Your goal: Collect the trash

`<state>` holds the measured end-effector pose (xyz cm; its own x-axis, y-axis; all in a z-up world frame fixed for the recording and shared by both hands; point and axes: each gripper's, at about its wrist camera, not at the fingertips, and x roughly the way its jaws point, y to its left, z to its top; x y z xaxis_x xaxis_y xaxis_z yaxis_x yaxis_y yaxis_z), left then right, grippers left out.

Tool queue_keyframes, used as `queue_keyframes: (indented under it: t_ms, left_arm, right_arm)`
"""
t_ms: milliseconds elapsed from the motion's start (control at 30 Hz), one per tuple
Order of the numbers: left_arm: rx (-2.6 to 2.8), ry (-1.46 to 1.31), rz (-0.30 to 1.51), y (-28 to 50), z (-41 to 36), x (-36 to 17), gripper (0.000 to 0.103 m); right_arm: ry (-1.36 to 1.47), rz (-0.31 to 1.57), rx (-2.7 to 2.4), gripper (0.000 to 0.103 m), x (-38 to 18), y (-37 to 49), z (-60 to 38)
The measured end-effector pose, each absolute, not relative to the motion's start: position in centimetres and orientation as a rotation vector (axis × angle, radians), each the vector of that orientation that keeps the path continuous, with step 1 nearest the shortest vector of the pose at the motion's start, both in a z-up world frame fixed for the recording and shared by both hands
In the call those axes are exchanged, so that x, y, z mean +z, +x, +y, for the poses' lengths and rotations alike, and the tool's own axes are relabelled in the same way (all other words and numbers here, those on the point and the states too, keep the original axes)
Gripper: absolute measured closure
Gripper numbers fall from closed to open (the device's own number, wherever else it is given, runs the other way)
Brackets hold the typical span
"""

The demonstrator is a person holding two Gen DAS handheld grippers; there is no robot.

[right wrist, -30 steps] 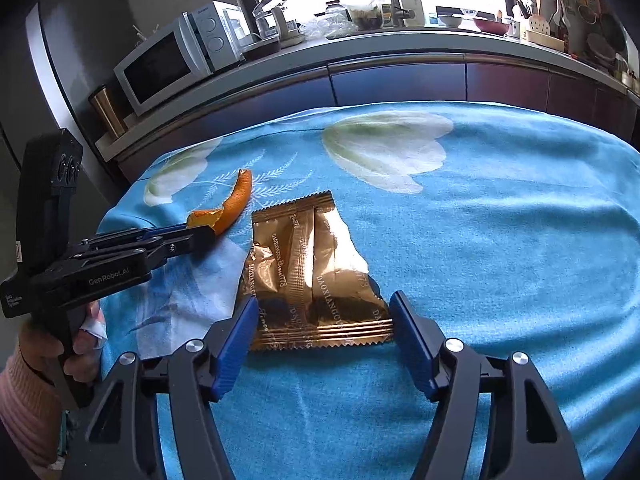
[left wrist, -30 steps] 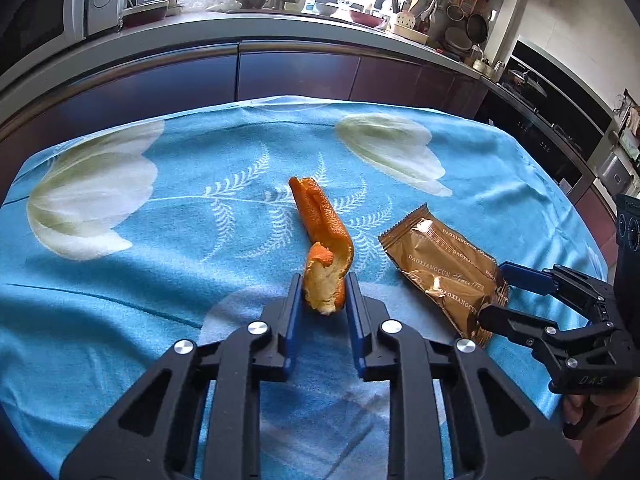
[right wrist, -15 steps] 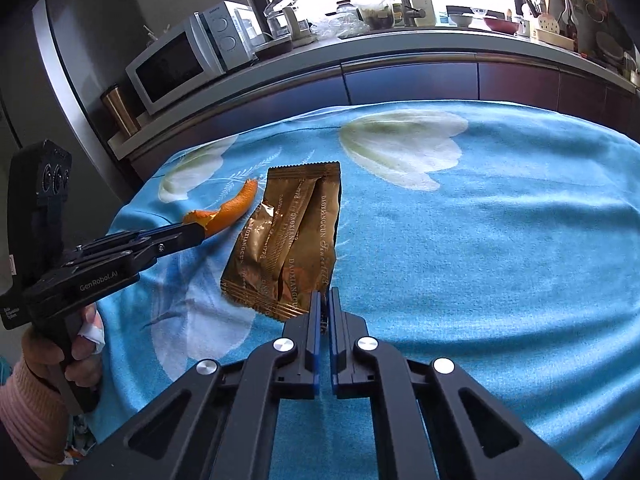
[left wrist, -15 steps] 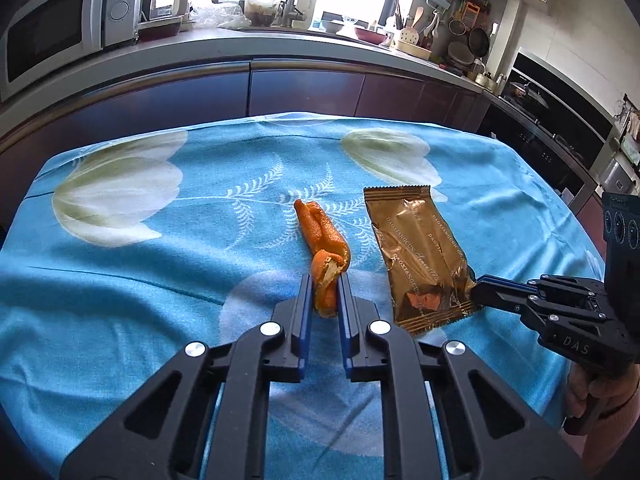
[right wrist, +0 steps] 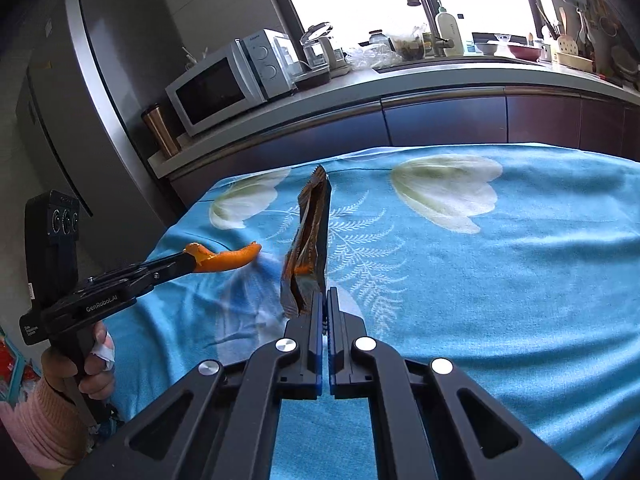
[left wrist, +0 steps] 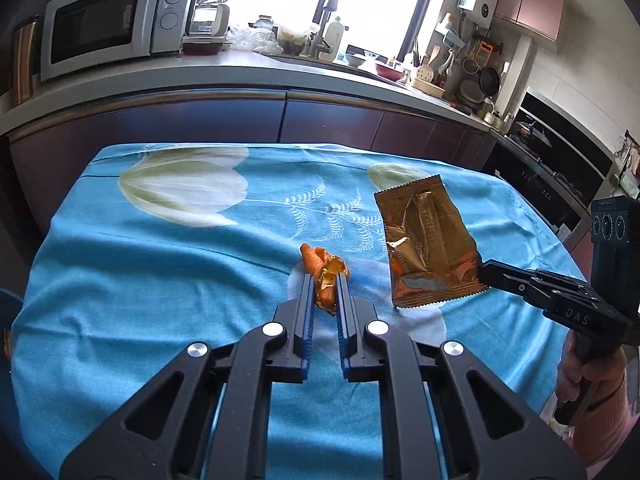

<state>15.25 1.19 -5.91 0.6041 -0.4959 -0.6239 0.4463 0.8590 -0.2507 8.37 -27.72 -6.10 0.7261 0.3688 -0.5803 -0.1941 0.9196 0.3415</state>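
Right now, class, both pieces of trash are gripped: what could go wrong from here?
1. The right gripper pinches only a corner of the wrapper, so it might slip out.
2. The orange peel sticks far out of the left gripper; it could tear or drop onto the tablecloth.

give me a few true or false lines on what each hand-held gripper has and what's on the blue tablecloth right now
1. The left hand-held gripper grips the curled orange peel. True.
2. The right hand-held gripper stands wide open above the table. False: it is shut on the edge of the crinkled gold foil wrapper.
3. The gold foil wrapper lies flat on the blue flowered tablecloth. False: it sticks up from the gripper, lifted off the cloth.
4. A white microwave sits on the counter behind the table. True.
5. The orange peel is tucked inside the wrapper. False: they are apart, one in each gripper.
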Motion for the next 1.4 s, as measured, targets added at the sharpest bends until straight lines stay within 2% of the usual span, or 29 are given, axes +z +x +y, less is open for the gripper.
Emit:
queue_keyframes:
  t_ms: [600,1400]
  left_arm:
    - [-0.446,-0.163,0.694,9.6,10.7,-5.0,0.093]
    - [-0.386,-0.175,0.625,5.9,13.9,-3.2,0.093]
  right_arm:
    - [0.308,0.650,0.437,0.103,-4.6,7.4,-25.3]
    - [0.333,0.656,0.600,0.103,-3.7,7.6,-20.2]
